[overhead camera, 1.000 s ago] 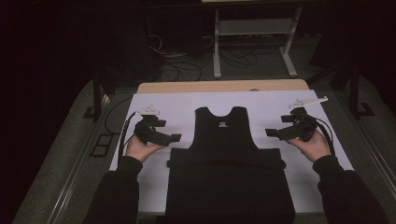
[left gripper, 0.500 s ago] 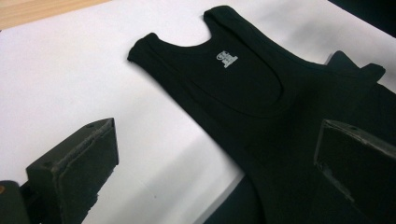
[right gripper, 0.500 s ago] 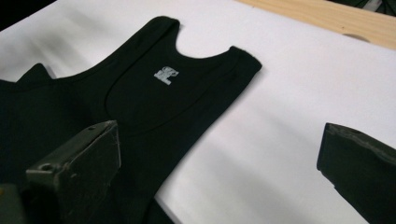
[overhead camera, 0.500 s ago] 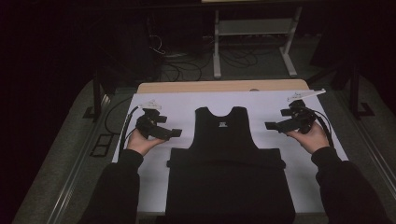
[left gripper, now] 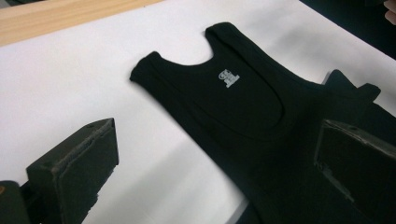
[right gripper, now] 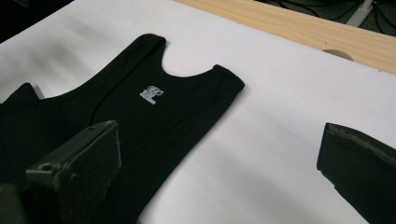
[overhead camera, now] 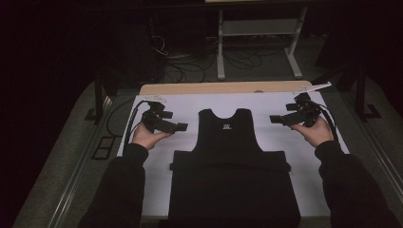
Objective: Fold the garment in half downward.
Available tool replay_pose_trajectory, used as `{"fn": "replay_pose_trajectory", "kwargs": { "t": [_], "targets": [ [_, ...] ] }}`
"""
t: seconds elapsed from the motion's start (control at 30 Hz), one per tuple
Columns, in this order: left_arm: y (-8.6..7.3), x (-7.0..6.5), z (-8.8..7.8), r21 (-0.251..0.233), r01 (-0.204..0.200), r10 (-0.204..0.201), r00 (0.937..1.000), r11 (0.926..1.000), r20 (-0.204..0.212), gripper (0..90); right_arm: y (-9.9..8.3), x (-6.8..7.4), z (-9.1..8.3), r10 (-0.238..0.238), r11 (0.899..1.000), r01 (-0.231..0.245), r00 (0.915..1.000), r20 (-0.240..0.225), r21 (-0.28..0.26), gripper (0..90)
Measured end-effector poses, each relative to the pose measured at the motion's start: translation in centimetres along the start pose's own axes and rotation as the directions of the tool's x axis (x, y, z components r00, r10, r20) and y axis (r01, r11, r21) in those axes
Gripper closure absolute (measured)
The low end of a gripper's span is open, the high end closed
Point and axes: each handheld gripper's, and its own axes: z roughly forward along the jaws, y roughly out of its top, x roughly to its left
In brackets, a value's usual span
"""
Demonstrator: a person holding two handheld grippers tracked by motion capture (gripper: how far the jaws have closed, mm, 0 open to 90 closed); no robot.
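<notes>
Black tank top [overhead camera: 230, 161] lies flat mid white sheet [overhead camera: 190, 102], straps toward the wooden table edge [overhead camera: 223, 88]. Left gripper [overhead camera: 180, 127] hovers just left of the top's straps, jaws wide apart, holding nothing. Right gripper [overhead camera: 275, 119] hovers just right of the straps, jaws wide apart, empty.

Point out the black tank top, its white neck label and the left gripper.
black tank top [overhead camera: 228, 156], high view, on the chest area.
white neck label [left gripper: 229, 78], left gripper view, on the print below the neckline.
left gripper [overhead camera: 182, 127], high view, at the jaws' tips.
</notes>
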Motion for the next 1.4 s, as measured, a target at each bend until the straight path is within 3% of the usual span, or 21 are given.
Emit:
{"fn": "replay_pose_trajectory", "kwargs": {
  "t": [0.33, 0.8, 1.0, 1.3, 1.4],
  "targets": [
    [1.0, 0.8, 1.6, 0.026, 0.009, -0.008, 0.9999, 0.9996, -0.01, 0.0, 0.9, -0.5, 0.9, 0.0, 1.0, 0.0, 1.0, 0.004, 0.008, 0.0],
    [2.9, 1.4, 2.0, 0.033, -0.011, 0.012, 0.9994, 0.9994, -0.033, 0.0, 2.4, -0.7, 2.7, -0.003, 1.0, 0.003, 0.9999, 0.011, 0.028, 0.0],
    [3.5, 2.0, 3.0, 0.044, -0.005, 0.007, 0.9993, 0.999, -0.037, 0.0, 3.4, -0.7, 3.7, -0.01, 0.999, 0.009, 0.9998, 0.016, 0.034, 0.0],
    [4.1, 2.5, 4.5, 0.019, 0.015, -0.014, 0.9994, 0.9997, -0.03, 0.0, 4.0, -0.8, 5.0, -0.011, 0.999, 0.011, 0.9999, 0.008, 0.033, 0.0],
    [4.3, 2.4, 5.1, 0.03, 0.003, -0.003, 0.9996, 0.9995, -0.027, 0.0, 4.0, -0.8, 5.9, -0.004, 0.999, 0.004, 1.0, 0.001, 0.035, 0.0]
  ]
}}
